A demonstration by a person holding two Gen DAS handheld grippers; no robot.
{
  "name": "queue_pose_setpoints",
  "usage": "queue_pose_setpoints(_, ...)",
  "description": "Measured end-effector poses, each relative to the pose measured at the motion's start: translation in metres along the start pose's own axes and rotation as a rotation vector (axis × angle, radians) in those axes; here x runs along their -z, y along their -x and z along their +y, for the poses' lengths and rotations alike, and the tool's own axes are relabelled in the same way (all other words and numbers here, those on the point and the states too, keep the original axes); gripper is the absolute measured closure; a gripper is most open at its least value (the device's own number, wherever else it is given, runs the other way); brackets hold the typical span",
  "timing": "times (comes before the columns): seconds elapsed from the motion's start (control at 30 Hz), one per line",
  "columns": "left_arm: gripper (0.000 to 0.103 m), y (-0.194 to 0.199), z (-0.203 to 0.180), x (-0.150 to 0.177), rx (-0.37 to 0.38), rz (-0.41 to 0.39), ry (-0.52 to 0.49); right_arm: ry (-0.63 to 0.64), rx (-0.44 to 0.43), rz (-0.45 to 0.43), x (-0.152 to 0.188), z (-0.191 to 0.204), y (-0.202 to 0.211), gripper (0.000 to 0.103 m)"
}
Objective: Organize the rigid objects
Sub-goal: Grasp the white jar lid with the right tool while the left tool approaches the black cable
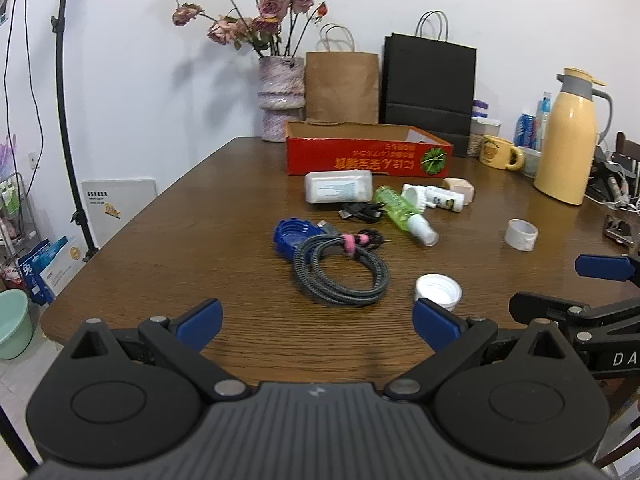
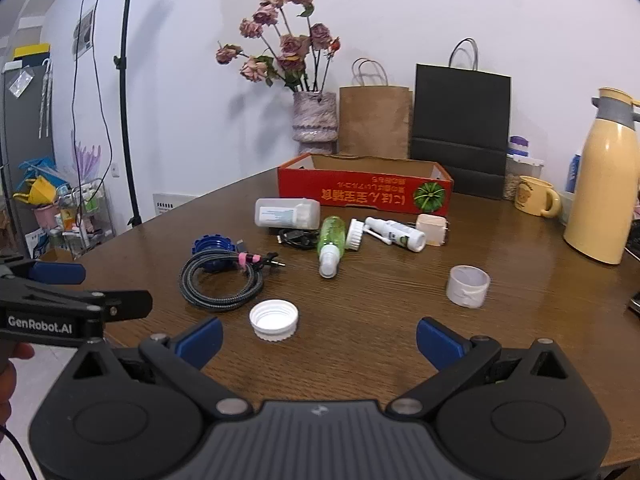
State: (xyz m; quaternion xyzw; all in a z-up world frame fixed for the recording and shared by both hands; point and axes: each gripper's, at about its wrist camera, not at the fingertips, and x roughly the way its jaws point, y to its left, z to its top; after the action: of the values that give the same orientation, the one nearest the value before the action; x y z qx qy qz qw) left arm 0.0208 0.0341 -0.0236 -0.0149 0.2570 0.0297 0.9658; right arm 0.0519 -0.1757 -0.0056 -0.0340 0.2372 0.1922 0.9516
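Observation:
Both grippers hover open and empty over the near edge of the wooden table. My left gripper (image 1: 318, 326) is just short of a coiled grey cable (image 1: 340, 272) and a white cap (image 1: 438, 291). My right gripper (image 2: 320, 344) is just behind that white cap (image 2: 274, 319), with a white tape roll (image 2: 468, 286) to its right. Farther back lie a blue lid (image 2: 212, 250), a green spray bottle (image 2: 331, 245), a white box (image 2: 287, 213), a white nozzle bottle (image 2: 394, 233) and a beige plug (image 2: 431, 230). An open red cardboard box (image 2: 364, 194) stands behind them.
A vase of dried roses (image 2: 314, 122), a brown paper bag (image 2: 374, 120) and a black bag (image 2: 460, 128) line the back wall. A yellow thermos (image 2: 602, 184) and a yellow mug (image 2: 534, 196) stand at the right. A light stand (image 2: 128, 100) rises off the left edge.

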Motion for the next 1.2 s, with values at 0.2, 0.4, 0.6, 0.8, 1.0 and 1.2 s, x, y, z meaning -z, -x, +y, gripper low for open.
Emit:
queue_pose_setpoints(0.2,0.000,-0.014,0.013,-0.001,-0.030,0.018,0.016,0.024,-0.027,0.027,-0.004,0.009,-0.024,0.000)
queue_pose_setpoints(0.4,0.000,-0.029,0.028,-0.004,-0.052,0.048,0.046,0.031,-0.054,0.060,-0.007,0.013,-0.051,0.001)
queue_pose_setpoints(0.6,0.000,-0.045,0.037,-0.008,-0.060,0.072,0.049,0.046,-0.069,0.104,-0.008,0.016,-0.080,0.010)
queue_pose_setpoints(0.8,0.000,-0.059,0.037,-0.011,-0.060,0.098,0.051,0.053,-0.089,0.143,-0.007,0.015,-0.103,0.026)
queue_pose_setpoints(1.0,0.000,-0.068,0.034,-0.014,-0.057,0.117,0.046,0.073,-0.133,0.134,-0.007,0.014,-0.107,0.062)
queue_pose_setpoints(1.2,0.000,-0.077,0.022,-0.022,-0.051,0.137,0.041,0.037,-0.145,0.114,-0.008,0.001,-0.105,0.063)
